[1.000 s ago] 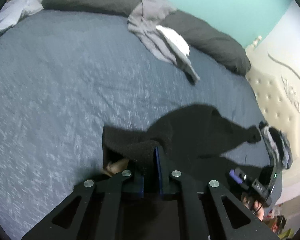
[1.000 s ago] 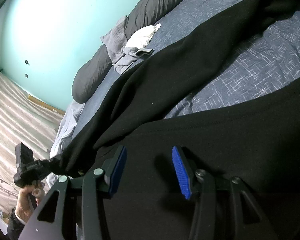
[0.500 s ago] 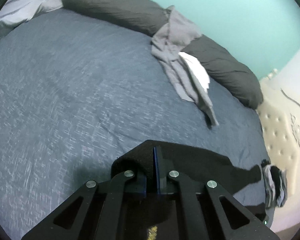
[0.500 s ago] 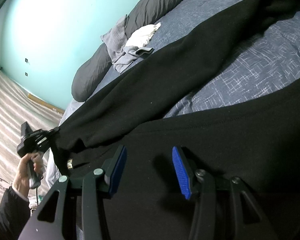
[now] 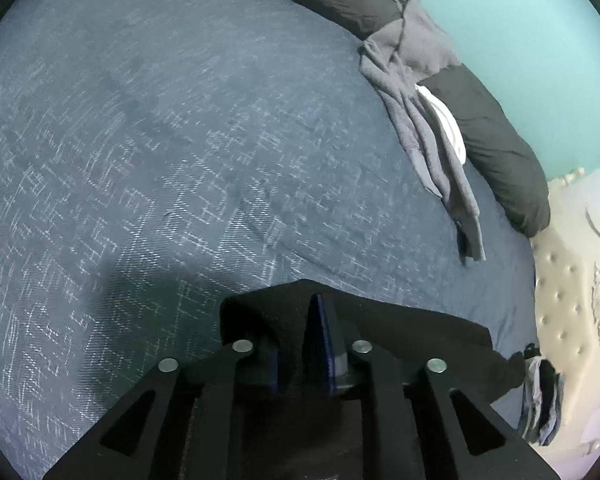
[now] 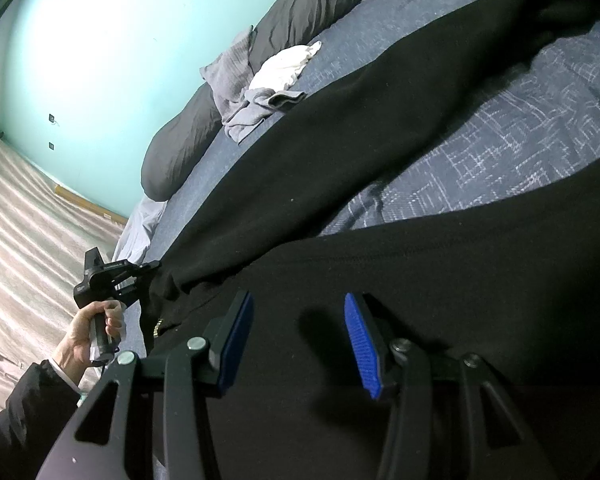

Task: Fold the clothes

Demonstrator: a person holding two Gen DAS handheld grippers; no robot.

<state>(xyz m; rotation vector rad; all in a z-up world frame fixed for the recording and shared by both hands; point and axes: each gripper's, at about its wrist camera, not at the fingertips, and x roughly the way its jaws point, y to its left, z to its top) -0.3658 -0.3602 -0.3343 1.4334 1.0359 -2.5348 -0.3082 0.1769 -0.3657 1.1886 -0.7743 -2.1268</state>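
1. The left gripper [image 5: 300, 344] points down at a bed covered by a blue-grey patterned bedspread [image 5: 172, 152]. Its jaws are opening, only a narrow gap so far, with a fold of a black garment [image 5: 400, 332] between the blue pads. Whether the pads still press on the cloth cannot be told.
2. In the right wrist view, a hand [image 6: 90, 336] in a dark sleeve holds that left gripper [image 6: 150, 266] at the garment's far left edge.
3. The right gripper [image 6: 298, 338] hovers over the black garment [image 6: 380, 360] with its blue-padded jaws about half open. Nothing is between them.
4. The black garment lies spread across the near side of the bed, one long part stretching away toward the upper right.
5. A grey garment [image 5: 424, 120] and a white cloth [image 5: 452, 124] lie against long dark grey pillows [image 5: 496, 136] along the turquoise wall [image 6: 112, 40].
6. Small folded dark items [image 5: 540, 396] sit beside a cream tufted headboard [image 5: 568, 304].
7. A small gold mark shows on the black garment near the left gripper; it is too small to read.
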